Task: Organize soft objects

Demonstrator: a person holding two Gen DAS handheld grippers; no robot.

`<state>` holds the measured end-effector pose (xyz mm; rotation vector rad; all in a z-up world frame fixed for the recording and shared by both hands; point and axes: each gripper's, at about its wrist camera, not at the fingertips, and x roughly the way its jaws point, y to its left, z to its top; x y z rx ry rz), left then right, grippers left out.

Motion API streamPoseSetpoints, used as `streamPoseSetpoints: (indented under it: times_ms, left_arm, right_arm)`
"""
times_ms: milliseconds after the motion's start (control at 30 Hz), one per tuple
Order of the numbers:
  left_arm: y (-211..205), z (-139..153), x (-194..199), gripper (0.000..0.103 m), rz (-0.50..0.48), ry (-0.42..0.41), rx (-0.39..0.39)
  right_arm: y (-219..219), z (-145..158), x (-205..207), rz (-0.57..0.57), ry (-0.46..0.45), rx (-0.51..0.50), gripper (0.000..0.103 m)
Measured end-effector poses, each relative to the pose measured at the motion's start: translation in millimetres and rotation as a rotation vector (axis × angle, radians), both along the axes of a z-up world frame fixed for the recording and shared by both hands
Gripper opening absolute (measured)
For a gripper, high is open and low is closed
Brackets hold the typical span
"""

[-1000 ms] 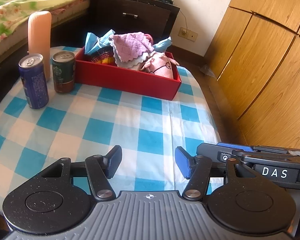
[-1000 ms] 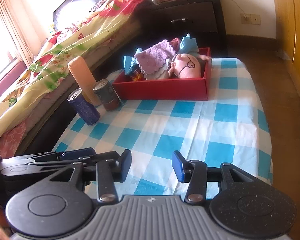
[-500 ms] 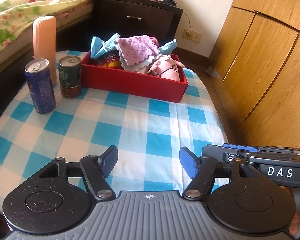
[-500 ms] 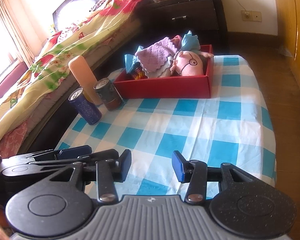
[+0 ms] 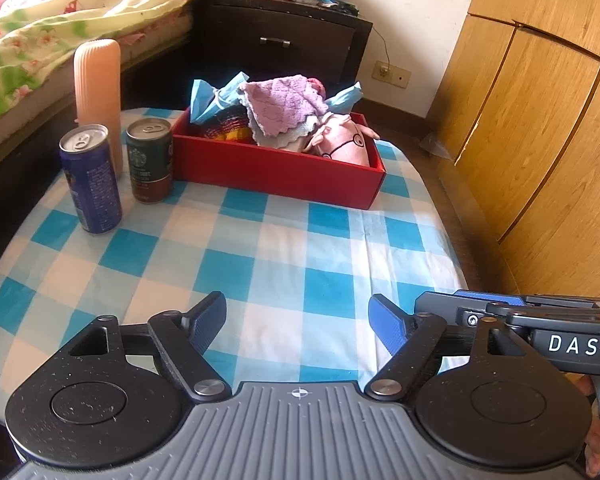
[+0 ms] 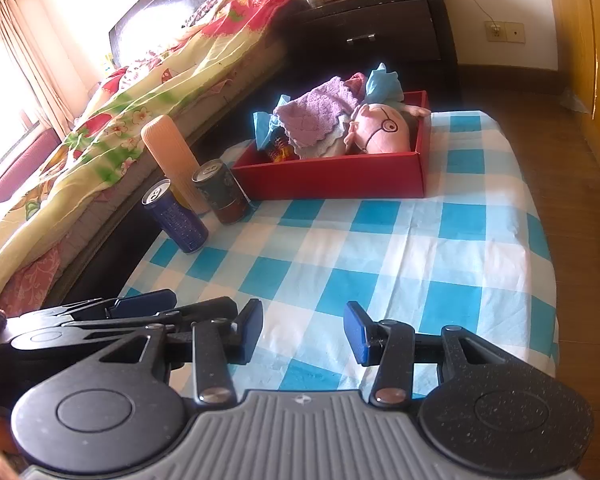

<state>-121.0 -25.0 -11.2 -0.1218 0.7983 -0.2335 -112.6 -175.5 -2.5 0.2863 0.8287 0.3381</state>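
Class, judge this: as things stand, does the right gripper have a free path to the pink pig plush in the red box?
Probably yes: right gripper is open, only bare checked cloth lies before the pig plush.

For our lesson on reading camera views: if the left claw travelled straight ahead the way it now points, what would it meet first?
Probably the red box. The left claw is open and empty, with only bare checked tablecloth before it. Its height is unclear, so it might touch cloth first.

Two upright drink cans, a blue aluminium can [image 5: 90, 184] and a dark green-brown coffee can [image 5: 149, 160]; one ribbed peach cylinder [image 5: 98, 92]; one red cardboard box [image 5: 284, 174]; one pink pig plush toy [image 5: 344, 146]; one purple knitted cloth [image 5: 284, 104].
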Motion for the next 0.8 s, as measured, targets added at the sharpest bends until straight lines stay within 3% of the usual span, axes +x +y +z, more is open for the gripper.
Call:
streamPoseSetpoints:
  times_ms: [367, 467, 533, 800]
  left_arm:
    - [2, 1, -3, 0.078, 0.007, -0.057, 0.011]
    - [5, -1, -1, 0.081, 0.015, -0.037, 0.001]
    - [7, -2, 2, 0.089, 0.032, -0.007, -0.003]
    - [9, -10, 6, 0.092, 0.02, 0.036, -0.006]
  right_arm:
    - [0, -2, 1, -0.012, 0.003, 0.014, 0.031]
    - [0, -3, 1, -0.017, 0.001, 0.017, 0.033]
    - [-1, -4, 2, -0.02, -0.002, 0.022, 0.034]
    - [-8, -10, 3, -0.065, 0.001, 0.031, 0.039]
